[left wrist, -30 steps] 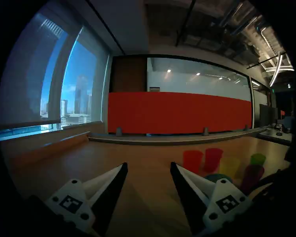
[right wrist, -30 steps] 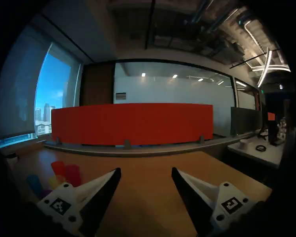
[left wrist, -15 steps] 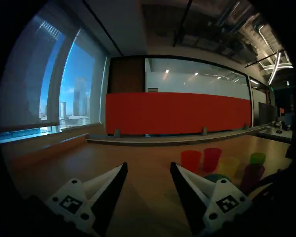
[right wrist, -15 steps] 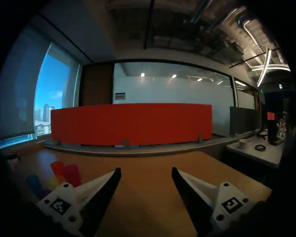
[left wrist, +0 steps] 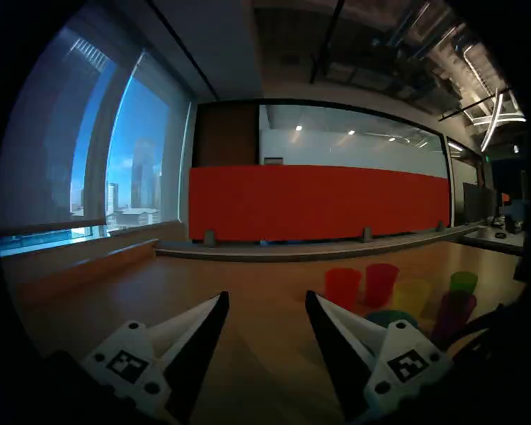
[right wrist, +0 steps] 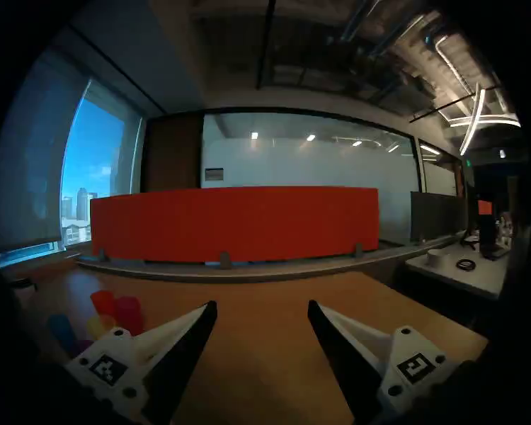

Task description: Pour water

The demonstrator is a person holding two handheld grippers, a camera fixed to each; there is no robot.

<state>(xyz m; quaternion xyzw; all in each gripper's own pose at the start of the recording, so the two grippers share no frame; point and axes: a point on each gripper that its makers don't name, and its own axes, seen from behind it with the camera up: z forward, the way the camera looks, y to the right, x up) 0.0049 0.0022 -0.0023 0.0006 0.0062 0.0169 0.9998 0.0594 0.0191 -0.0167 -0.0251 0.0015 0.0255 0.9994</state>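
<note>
Reach from left claw [left wrist: 265, 319] (wide, empty) to cups [left wrist: 380, 283] at 2 o'clock; farther from right claw [right wrist: 260, 326], wide too.

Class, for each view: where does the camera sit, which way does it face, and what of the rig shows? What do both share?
Left gripper view: rides the left gripper, low over the table, facing the red partition; its open fingers show, cups to its right.
Right gripper view: rides the right gripper, facing the same partition; open fingers show, cups to its left.
Shared: partition, window, table, cups.
</note>
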